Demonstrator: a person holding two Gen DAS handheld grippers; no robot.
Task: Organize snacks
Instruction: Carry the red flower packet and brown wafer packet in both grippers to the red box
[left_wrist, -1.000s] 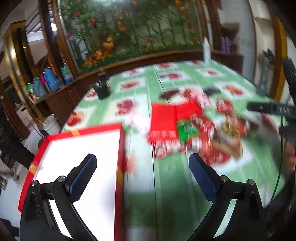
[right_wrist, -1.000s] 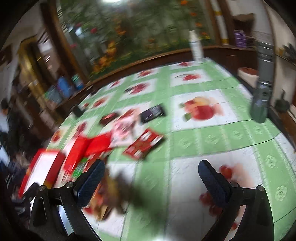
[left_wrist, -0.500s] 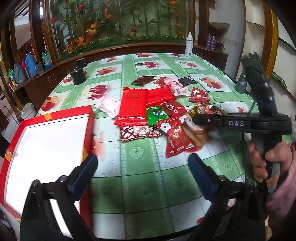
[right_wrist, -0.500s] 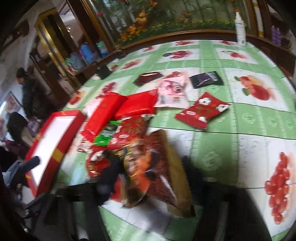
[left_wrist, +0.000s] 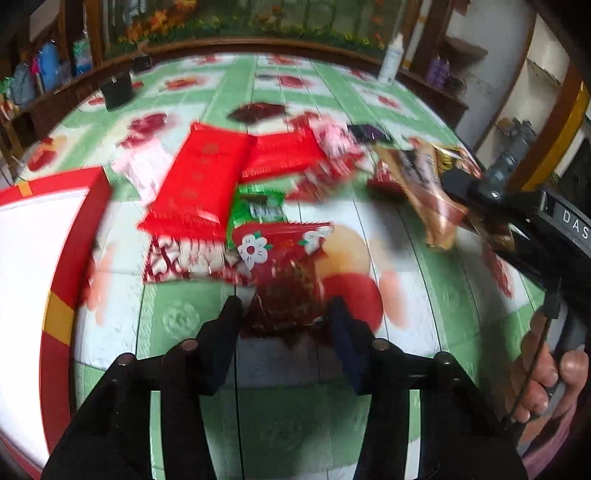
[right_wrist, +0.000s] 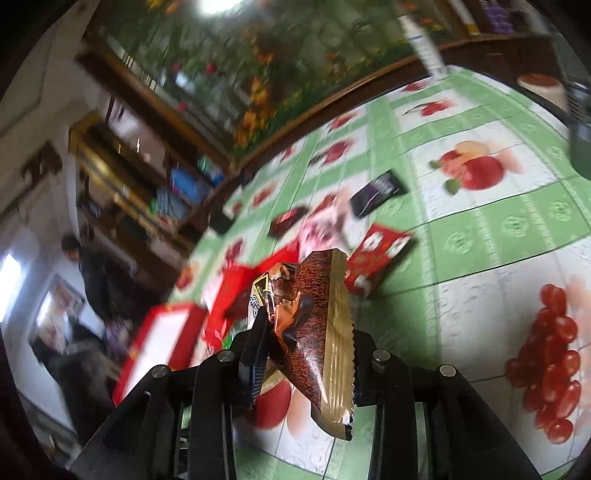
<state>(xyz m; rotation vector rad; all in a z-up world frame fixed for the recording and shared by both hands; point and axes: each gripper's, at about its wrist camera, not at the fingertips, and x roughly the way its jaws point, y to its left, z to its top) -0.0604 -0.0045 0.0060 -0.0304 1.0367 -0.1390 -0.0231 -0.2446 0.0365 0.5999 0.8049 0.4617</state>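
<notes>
My left gripper (left_wrist: 286, 314) is shut on the near end of a dark red flowered snack packet (left_wrist: 286, 273) lying on the table. My right gripper (right_wrist: 306, 343) is shut on a brown and gold snack packet (right_wrist: 314, 317) and holds it above the table; it also shows at the right of the left wrist view (left_wrist: 424, 184). A pile of snacks lies mid-table: a long red packet (left_wrist: 199, 184), a second red packet (left_wrist: 280, 155), a green packet (left_wrist: 258, 210). A red box with a white inside (left_wrist: 33, 266) sits at the left.
A black packet (right_wrist: 376, 192), a red and white packet (right_wrist: 373, 262) and a dark red packet (right_wrist: 288, 221) lie further out on the green fruit-print tablecloth (right_wrist: 498, 221). A black cup (left_wrist: 118, 92) and a white bottle (left_wrist: 393, 59) stand at the far edge.
My left gripper has moved forward and closed on the flowered red packet. My right gripper has closed on the brown packet and lifted it off the table.
</notes>
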